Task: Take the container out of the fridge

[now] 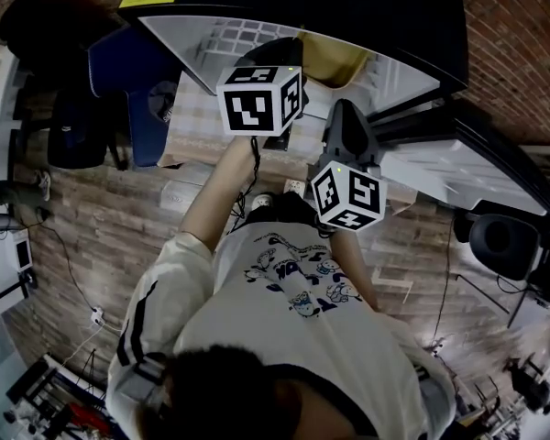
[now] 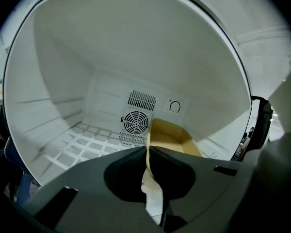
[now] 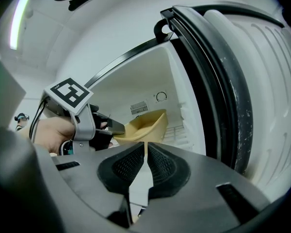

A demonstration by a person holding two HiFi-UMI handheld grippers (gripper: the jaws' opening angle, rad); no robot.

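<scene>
A yellow container (image 2: 170,139) stands on the white wire shelf (image 2: 82,147) inside the open fridge (image 2: 77,72). My left gripper (image 2: 148,152) reaches into the fridge and is shut on the container's near wall, which is pinched between its pads. The right gripper view shows this from the side: the left gripper (image 3: 117,128) holds the container (image 3: 148,124) by its edge. My right gripper (image 3: 145,152) hangs outside the fridge opening, shut, with nothing between its jaws. In the head view the container (image 1: 335,58) shows past the left gripper (image 1: 275,60); the right gripper (image 1: 343,113) is nearer to me.
The fridge door (image 3: 242,81) stands open at the right with its dark seal (image 3: 208,81) close to my right gripper. A round fan grille (image 2: 135,122) sits on the fridge's back wall. Chairs and a wooden floor (image 1: 92,236) lie around the person.
</scene>
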